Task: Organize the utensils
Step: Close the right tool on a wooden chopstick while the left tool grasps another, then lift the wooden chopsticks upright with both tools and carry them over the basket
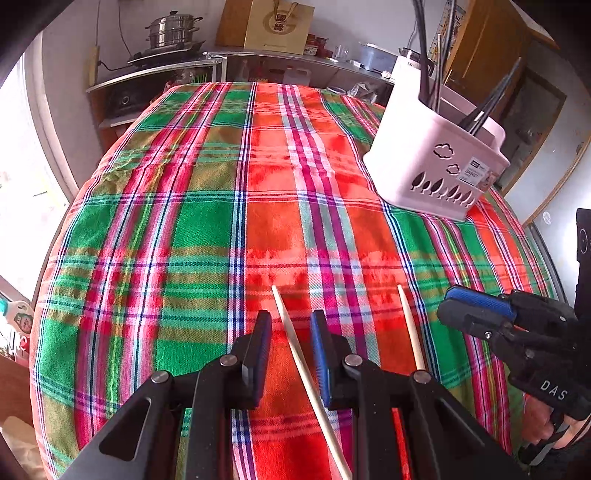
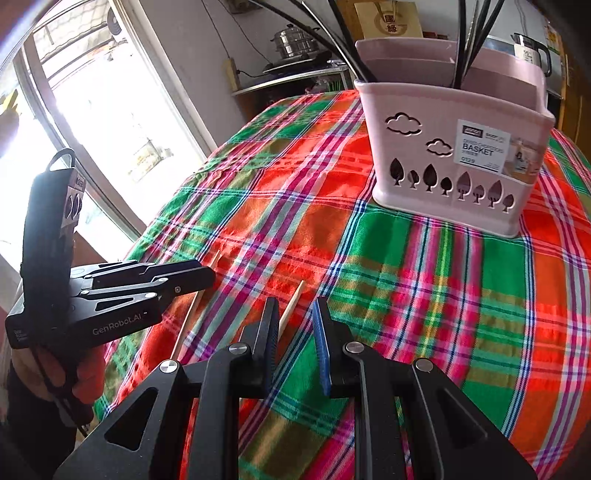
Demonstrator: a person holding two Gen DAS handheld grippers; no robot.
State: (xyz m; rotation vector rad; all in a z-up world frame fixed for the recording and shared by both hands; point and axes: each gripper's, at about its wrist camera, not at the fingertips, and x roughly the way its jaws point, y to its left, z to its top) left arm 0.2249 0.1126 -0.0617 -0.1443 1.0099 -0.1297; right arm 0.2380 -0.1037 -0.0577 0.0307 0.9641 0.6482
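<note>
Two pale wooden chopsticks lie on the plaid tablecloth. In the left wrist view one chopstick [image 1: 295,350] runs between the open fingers of my left gripper [image 1: 291,332], which hovers over it without clamping it. The other chopstick [image 1: 410,328] lies to the right. My right gripper [image 1: 461,310] shows at the right edge there. In the right wrist view my right gripper [image 2: 295,321] is open and empty above one chopstick [image 2: 291,308]; the other chopstick [image 2: 195,306] lies by my left gripper [image 2: 199,277]. A pink utensil basket [image 2: 443,155] holds several dark chopsticks.
The plaid tablecloth [image 1: 184,221] covers a round table. The basket [image 1: 424,158] stands at its far right. Behind are a shelf with a steel steamer pot [image 1: 171,31], a paper bag [image 1: 277,26] and a kettle. A window is to the left.
</note>
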